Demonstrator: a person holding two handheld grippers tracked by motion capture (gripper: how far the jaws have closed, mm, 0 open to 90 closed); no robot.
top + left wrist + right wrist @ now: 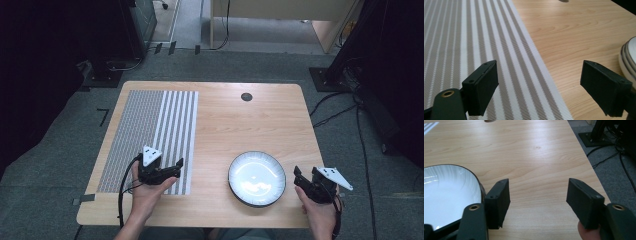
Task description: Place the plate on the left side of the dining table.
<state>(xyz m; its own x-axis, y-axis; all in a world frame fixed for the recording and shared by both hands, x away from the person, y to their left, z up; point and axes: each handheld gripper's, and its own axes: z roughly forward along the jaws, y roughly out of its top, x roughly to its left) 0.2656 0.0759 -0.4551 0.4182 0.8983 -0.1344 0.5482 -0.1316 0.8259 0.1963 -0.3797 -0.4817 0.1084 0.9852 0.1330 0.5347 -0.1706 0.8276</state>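
Observation:
A white plate with a dark rim (257, 178) rests on the wooden table (235, 125) near its front edge, right of centre. A striped grey and white placemat (155, 130) covers the table's left part. My left gripper (176, 166) hovers over the mat's near right corner, jaws wide apart and empty (540, 87). The plate's edge (629, 57) shows at the right of the left gripper view. My right gripper (298, 176) is held just right of the plate (446, 192), open with nothing between its jaws (537, 200).
A small dark round grommet (246, 96) sits in the table near its far edge. Cables (345, 110) lie on the grey carpet to the right, and black equipment stands (110, 65) are behind the table. The table's right edge (589, 170) is close to my right gripper.

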